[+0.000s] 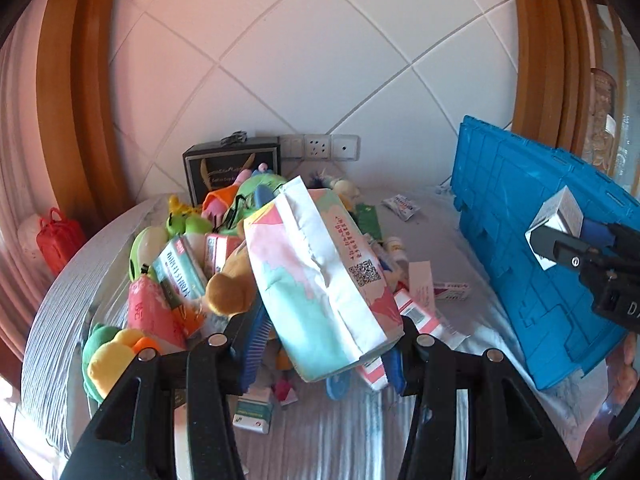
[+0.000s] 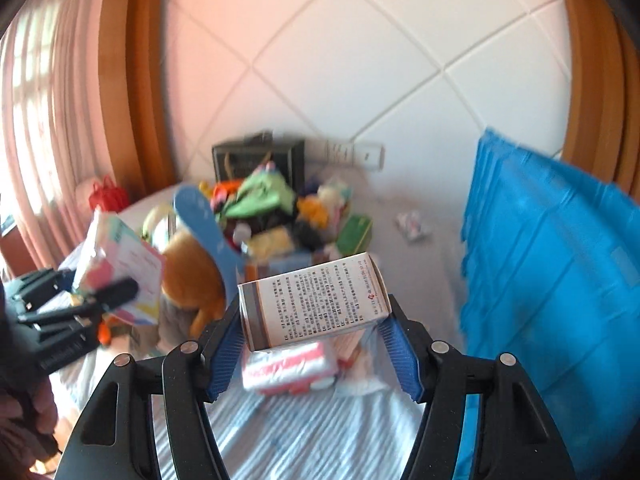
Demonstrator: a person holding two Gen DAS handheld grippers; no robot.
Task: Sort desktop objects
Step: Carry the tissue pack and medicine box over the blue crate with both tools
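Sorting at an early stage. Left claw (image 1: 316, 344) clenched on a pastel tissue pack (image 1: 320, 276); right claw (image 2: 312, 344) clenched on a printed medicine box (image 2: 314, 300). Both items lifted above the counter (image 1: 344, 432). Large mixed pile (image 1: 192, 248) remains unsorted beside the blue crate (image 1: 532, 240).

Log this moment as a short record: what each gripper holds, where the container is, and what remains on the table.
left gripper: shut on tissue pack, pastel pink and teal, lifted above the pile
right gripper: shut on small printed box, held off the table
blue crate: right side of the table, tilted
pile: plush toys, packets and boxes, left of centre
table: striped cloth cover
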